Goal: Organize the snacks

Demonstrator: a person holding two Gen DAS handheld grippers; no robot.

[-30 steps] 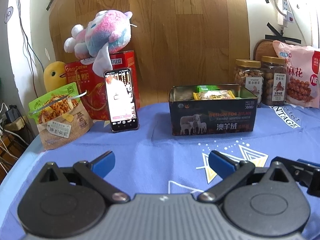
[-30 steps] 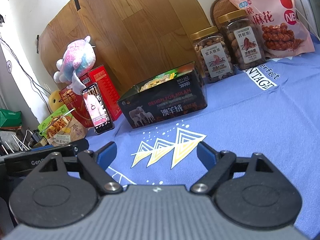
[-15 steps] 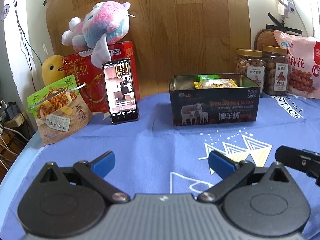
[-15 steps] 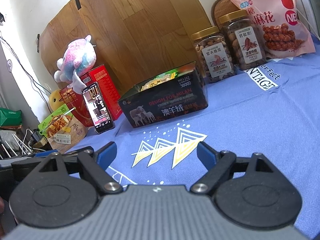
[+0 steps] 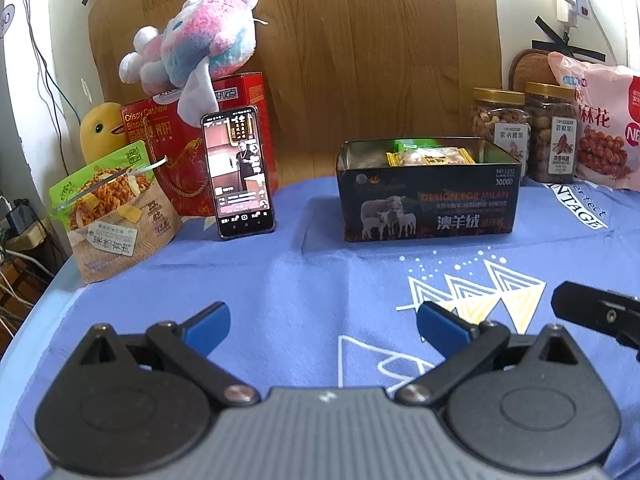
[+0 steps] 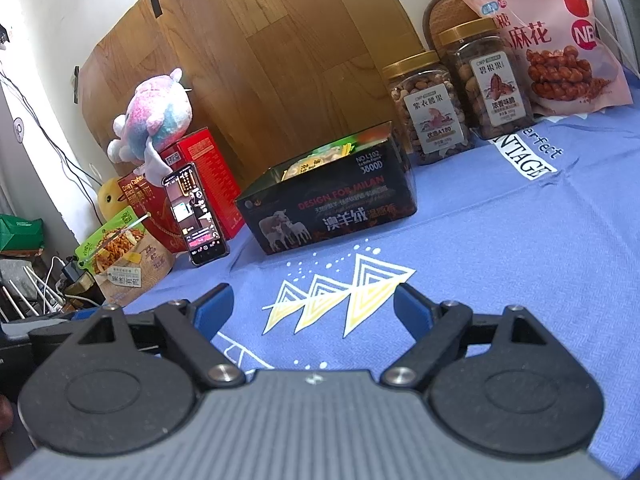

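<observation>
A black tin box (image 5: 430, 208) with a sheep picture stands open on the blue cloth, with wrapped snack packs (image 5: 428, 156) inside; it also shows in the right wrist view (image 6: 332, 208). Two nut jars (image 6: 460, 100) and a pink snack bag (image 6: 556, 36) stand at the back right. A green-and-brown snack pouch (image 5: 108, 204) stands at the left. My left gripper (image 5: 322, 326) is open and empty, well short of the box. My right gripper (image 6: 312, 306) is open and empty over the cloth.
A phone (image 5: 240, 170) leans on a red biscuit box (image 5: 180, 140) with a plush toy (image 5: 196, 52) on top. A yellow duck toy (image 5: 98, 128) sits behind the pouch. A wooden board (image 5: 360, 40) backs the table. The table edge and cables lie at the left.
Both grippers have drawn back slightly from the box and stay open. The right gripper's body has slid lower and rightward in the left wrist view. The phone screen changed.
</observation>
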